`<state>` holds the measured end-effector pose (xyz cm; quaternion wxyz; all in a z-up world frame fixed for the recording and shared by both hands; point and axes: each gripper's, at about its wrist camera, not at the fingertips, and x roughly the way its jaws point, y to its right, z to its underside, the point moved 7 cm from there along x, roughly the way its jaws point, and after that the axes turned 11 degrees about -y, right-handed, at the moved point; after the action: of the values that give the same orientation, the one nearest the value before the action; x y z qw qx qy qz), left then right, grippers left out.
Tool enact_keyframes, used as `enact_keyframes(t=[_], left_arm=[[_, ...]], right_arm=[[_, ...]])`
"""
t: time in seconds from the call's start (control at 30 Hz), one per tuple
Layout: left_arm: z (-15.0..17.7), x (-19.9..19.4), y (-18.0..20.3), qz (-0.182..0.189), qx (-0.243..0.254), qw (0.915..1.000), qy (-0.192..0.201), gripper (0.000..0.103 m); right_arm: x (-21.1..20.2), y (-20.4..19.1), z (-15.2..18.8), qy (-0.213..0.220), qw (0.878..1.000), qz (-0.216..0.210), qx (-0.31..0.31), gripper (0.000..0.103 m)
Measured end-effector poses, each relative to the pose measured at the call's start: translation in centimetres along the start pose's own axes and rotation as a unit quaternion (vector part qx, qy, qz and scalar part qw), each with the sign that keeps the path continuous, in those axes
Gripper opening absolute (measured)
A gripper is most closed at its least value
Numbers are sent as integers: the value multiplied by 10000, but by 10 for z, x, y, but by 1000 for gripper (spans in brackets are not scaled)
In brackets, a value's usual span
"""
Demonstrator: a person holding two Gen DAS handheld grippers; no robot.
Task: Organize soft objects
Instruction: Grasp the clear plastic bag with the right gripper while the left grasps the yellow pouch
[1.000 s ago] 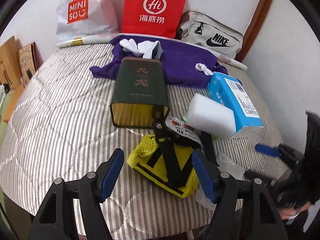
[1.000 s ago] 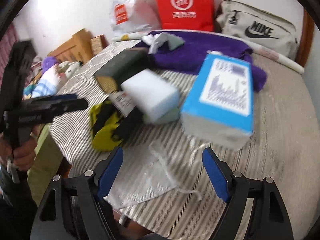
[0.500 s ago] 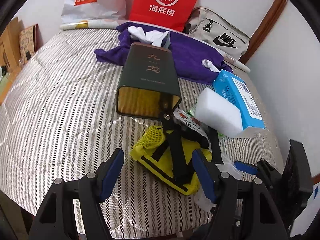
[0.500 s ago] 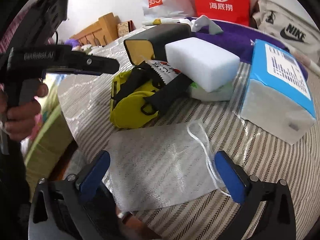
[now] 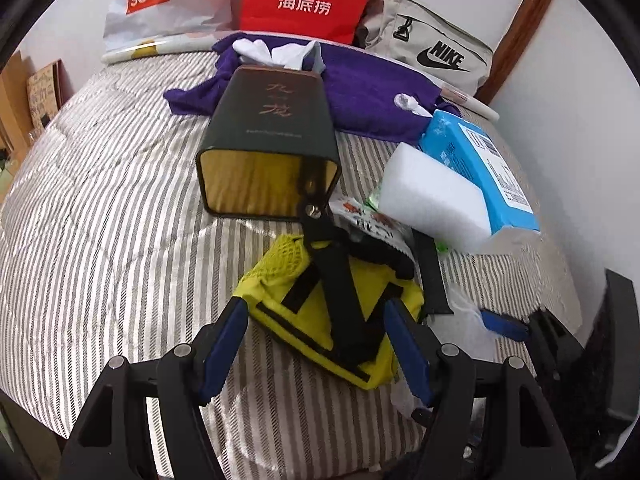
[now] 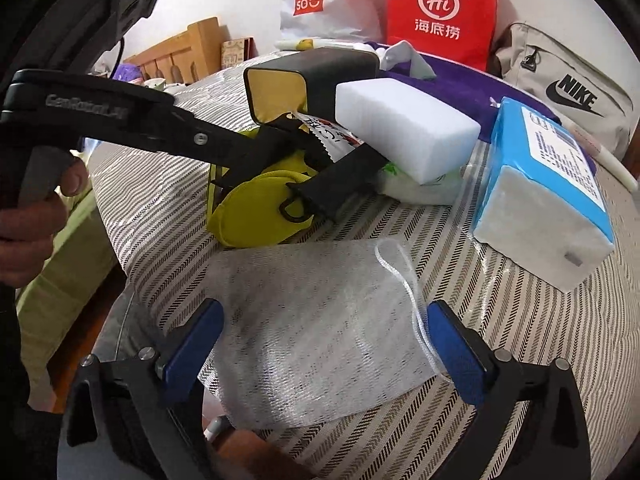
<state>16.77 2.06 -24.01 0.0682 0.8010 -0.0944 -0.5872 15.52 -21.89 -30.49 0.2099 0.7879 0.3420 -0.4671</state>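
The right gripper (image 6: 324,344) sits at the bottom of its frame, jaws spread wide either side of the white gauze pouch (image 6: 316,320) and just starting to close; the pads do not yet press on it, so nothing is grasped. Straddling the pouch this way looks like the set-up for a pinch across its width. The pouch lies flat at the bed's near edge, its drawstring loop (image 6: 404,276) trailing toward the right pad.

The left gripper (image 5: 316,348) hangs low in its own frame, jaws partly apart around the yellow bag (image 5: 320,320) without squeezing it, probably waiting its turn.

Further up, the bag's black strap (image 6: 344,184) runs under the white foam block (image 6: 404,128), which rests on a snack packet and leans against the blue tissue pack (image 6: 552,184) at right. A dark box (image 5: 272,136) lies on its side at centre, open end toward the camera. Purple cloth (image 5: 360,92) and shopping bags fill the top.
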Motion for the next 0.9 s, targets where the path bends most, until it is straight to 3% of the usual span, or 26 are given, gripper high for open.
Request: enact_keyframes(t=[0.17, 0.27, 0.37, 0.5, 0.57, 0.63, 0.9], left_arm=[[-4, 0, 9, -38, 114, 9997, 198, 66], [-4, 2, 16, 10, 221, 9996, 166, 55], [-5, 6, 18, -223, 321, 9991, 186, 52], [-7, 14, 19, -446, 310, 9985, 99, 46], [-7, 16, 19, -570, 358, 9977, 116, 31], [-7, 21, 20, -547, 380, 9978, 50, 22], [-10, 24, 20, -410, 227, 9989, -2, 25]], right_arm=[[-8, 3, 3, 140, 9999, 30, 63, 68], [-13, 11, 6, 179, 9997, 25, 192, 49], [-16, 24, 5, 175, 9992, -10, 354, 31], [-21, 42, 8, 209, 9983, 208, 509, 24], [-24, 52, 9, 238, 9975, 323, 587, 20], [-27, 63, 11, 242, 9963, 410, 720, 18], [-24, 83, 14, 252, 9937, 254, 1060, 18]])
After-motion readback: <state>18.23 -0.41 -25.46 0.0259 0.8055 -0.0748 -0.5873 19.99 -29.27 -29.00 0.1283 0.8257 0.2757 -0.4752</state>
